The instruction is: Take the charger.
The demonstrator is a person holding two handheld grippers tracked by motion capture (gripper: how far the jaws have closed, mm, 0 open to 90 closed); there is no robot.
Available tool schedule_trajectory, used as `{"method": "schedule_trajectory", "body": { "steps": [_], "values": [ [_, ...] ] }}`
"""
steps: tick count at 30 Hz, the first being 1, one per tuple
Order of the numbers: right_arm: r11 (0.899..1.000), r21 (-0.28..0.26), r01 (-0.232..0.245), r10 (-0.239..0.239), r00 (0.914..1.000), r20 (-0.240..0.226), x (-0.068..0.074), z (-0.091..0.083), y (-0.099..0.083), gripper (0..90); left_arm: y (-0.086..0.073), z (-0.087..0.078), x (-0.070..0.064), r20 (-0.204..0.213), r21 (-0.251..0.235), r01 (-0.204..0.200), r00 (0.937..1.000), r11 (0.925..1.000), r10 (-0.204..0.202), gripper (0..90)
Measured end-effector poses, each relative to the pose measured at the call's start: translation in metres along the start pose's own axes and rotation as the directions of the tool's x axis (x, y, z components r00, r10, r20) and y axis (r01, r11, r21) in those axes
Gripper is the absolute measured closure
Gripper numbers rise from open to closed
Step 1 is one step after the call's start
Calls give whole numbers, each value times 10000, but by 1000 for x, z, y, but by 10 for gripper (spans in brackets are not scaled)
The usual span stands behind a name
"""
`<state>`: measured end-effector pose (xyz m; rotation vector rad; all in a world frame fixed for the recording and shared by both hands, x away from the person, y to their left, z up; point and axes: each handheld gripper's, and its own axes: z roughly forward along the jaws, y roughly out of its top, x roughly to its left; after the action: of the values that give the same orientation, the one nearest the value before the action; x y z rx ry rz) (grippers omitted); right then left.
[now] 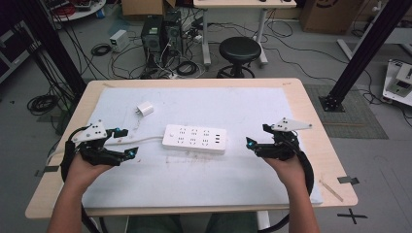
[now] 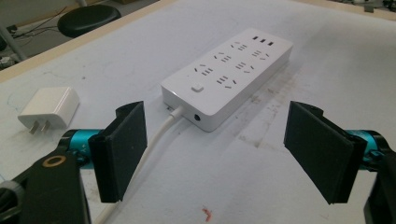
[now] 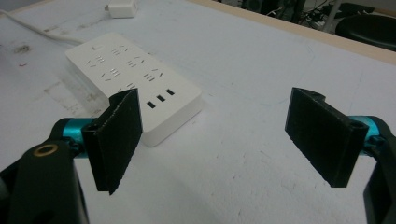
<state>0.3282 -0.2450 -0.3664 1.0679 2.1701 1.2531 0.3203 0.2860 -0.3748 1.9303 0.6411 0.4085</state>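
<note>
Between two hand-held grippers, a white mat covers most of a pale wooden table, and on it lies a white power strip, flat, sockets up, roughly midway between the tools. The person's forearms enter from the near edge, one hand on each tool.

Next in size, the left gripper rests low over the mat, pointing toward the strip's cable end. Its jaws stand wide apart and hold nothing; in the left gripper view the strip lies just ahead of them, near but not touching, with its switch button and end port facing the tool. The right gripper mirrors it on the far side, also spread and empty, aimed at the end of the strip that carries three small USB slots. In the right gripper view that end sits just ahead of one jaw, apart from it.

A white cable leaves the strip's near end and runs between the left gripper's jaws, passing close by one of them and lying on the mat.

Smallest, a white plug adapter lies on the mat beyond the left gripper, well apart from the strip, its two prongs showing.
</note>
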Motion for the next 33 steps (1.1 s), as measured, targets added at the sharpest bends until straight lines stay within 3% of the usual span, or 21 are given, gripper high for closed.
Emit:
{"method": "schedule_trajectory", "body": {
  "steps": [8,10,12,13,14,15,16,20,21,22,24,25,26,27,28,31,32,33],
  "values": [
    [9998,-79,183,-183,9998,-30,-1,0,2,192,1,3,13,-263,-85,230,9994,9997,-232,211],
    [9997,-49,238,-238,9997,7,-1,0,2,192,8,10,25,-571,129,155,9983,9998,-147,209],
    [9998,-32,217,-218,9998,-11,-1,1,1,192,11,12,30,-611,49,206,9979,9998,-203,209],
    [9998,-56,207,-206,9998,27,-1,2,1,192,16,19,41,-737,222,297,9969,9993,-279,209],
    [9997,-60,240,-240,9997,42,-1,3,1,192,16,19,41,-737,222,297,9969,9993,-279,209],
    [9997,-54,259,-259,9997,12,0,4,1,192,22,24,52,-888,388,145,9960,9991,-110,207],
    [9997,-17,253,-253,9997,23,0,5,0,192,22,24,52,-888,388,145,9960,9991,-110,206],
    [9995,55,318,-318,9995,59,1,7,1,192,31,40,82,-1208,426,452,9919,9981,-397,206],
    [9994,20,342,-342,9994,40,2,7,1,192,31,40,82,-1208,426,452,9919,9981,-397,206],
    [9994,31,330,-331,9995,27,2,7,1,192,34,48,95,-1204,620,518,9917,9967,-440,205],
    [9993,124,356,-358,9993,89,2,7,0,192,36,57,107,-1230,995,491,9917,9938,-367,205],
    [9993,143,331,-332,9994,113,3,7,0,192,36,57,107,-1230,995,491,9917,9938,-367,205],
    [9993,187,327,-329,9994,114,3,7,-1,192,37,65,118,-1356,1165,463,9903,9921,-303,204],
    [9992,213,332,-335,9993,146,3,7,-1,192,37,65,118,-1356,1165,463,9903,9921,-303,203],
    [9992,204,336,-339,9993,125,4,7,-2,192,36,74,129,-1406,1373,657,9890,9883,-462,204],
    [9992,241,318,-322,9993,172,5,7,-6,192,33,84,136,-1481,1319,553,9883,9897,-355,202],
    [9992,241,318,-322,9993,172,5,7,-6,192,31,89,141,-1498,1392,686,9876,9879,-474,202],
    [9994,265,218,-224,9995,226,5,7,-8,192,26,99,148,-1620,1753,788,9855,9814,-502,202]
  ]
}}
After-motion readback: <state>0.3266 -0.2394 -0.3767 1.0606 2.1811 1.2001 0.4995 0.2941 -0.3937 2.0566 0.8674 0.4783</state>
